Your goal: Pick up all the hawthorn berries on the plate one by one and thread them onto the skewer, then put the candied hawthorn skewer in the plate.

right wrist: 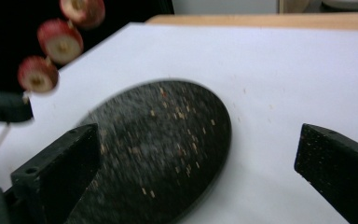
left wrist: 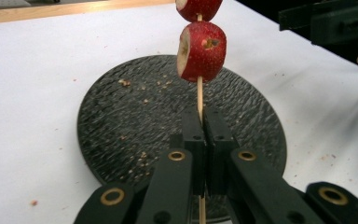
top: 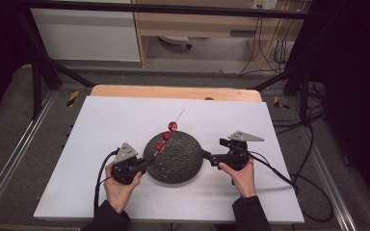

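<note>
1. We see a white bench (top: pixel 125 125) from above, with a person's two forearms coming in from the near edge, each hand holding a set of black tongs.
2. A round, dark, rough-textured plate (top: pixel 176 166) lies flat on the bench between the two hands, a little nearer the person than the middle of the bench.
3. The left tongs (left wrist: pixel 204 128) are clenched on the lower part of a thin wooden skewer (left wrist: pixel 199 95), their jaws pressed together with the stick pinched between them.
4. The skewer rises at a slant from the left tongs, up and away from the person, over the left part of the plate.
5. Three red fruit slices (top: pixel 166 135) are threaded on the skewer one after another; their cut faces are pale and their skins are red.
6. In the left gripper view the lowest slice (left wrist: pixel 201 51) hangs above the plate without touching it, with a bare stretch of stick between it and the jaws.
7. The right tongs (right wrist: pixel 200 168) are released, their jaws wide apart and holding nothing, just beside the right edge of the plate.
8. Small pale crumbs (left wrist: pixel 142 100) are scattered over the plate, and a few specks lie on the bench around it.
9. In the right gripper view the three slices appear at the upper left, well apart from the open jaws.
</note>
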Demonstrator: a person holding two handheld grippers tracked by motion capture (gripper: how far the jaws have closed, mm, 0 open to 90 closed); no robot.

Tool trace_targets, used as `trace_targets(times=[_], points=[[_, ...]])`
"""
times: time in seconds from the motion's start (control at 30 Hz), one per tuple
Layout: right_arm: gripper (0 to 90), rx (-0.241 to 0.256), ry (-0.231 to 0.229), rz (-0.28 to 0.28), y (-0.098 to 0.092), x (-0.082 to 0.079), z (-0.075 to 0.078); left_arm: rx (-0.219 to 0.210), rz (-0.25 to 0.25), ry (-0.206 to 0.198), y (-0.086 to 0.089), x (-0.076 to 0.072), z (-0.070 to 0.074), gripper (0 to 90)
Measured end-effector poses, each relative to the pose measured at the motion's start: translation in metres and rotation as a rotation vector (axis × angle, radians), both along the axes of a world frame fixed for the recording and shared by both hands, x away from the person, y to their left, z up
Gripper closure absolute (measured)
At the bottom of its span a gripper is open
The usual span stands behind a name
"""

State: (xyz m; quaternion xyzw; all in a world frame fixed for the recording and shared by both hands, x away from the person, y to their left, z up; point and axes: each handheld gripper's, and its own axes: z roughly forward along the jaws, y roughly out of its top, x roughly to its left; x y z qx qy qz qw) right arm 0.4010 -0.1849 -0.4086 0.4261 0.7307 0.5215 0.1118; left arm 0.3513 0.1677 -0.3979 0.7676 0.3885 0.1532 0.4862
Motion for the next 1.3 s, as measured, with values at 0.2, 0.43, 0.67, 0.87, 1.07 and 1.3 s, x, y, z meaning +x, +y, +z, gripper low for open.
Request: trace_targets(times=[0.2,0.43,0.67,0.87,1.07,1.3], points=[[0.5,-0.123,0.007,0.049,-0.013,-0.008,-0.010,0.033,-0.003,0.013,0.004,0.004,0.003,88.7],[0.5,-0.167,0.017,0.076,-0.024,-0.016,-0.019,0.075,-0.016,0.033,0.007,0.008,0.005,88.6],[0.6,-0.195,0.023,0.093,-0.038,-0.026,-0.028,0.109,-0.028,0.046,0.005,0.014,0.010,88.6],[0.7,-0.210,0.030,0.095,-0.045,-0.030,-0.034,0.149,-0.041,0.072,0.000,0.020,0.010,88.6],[0.6,-0.228,0.047,0.096,-0.047,-0.032,-0.037,0.187,-0.051,0.123,-0.006,0.027,0.005,88.6],[0.6,-0.233,0.049,0.097,-0.048,-0.033,-0.039,0.261,-0.051,0.167,-0.014,0.033,-0.001,88.6]])
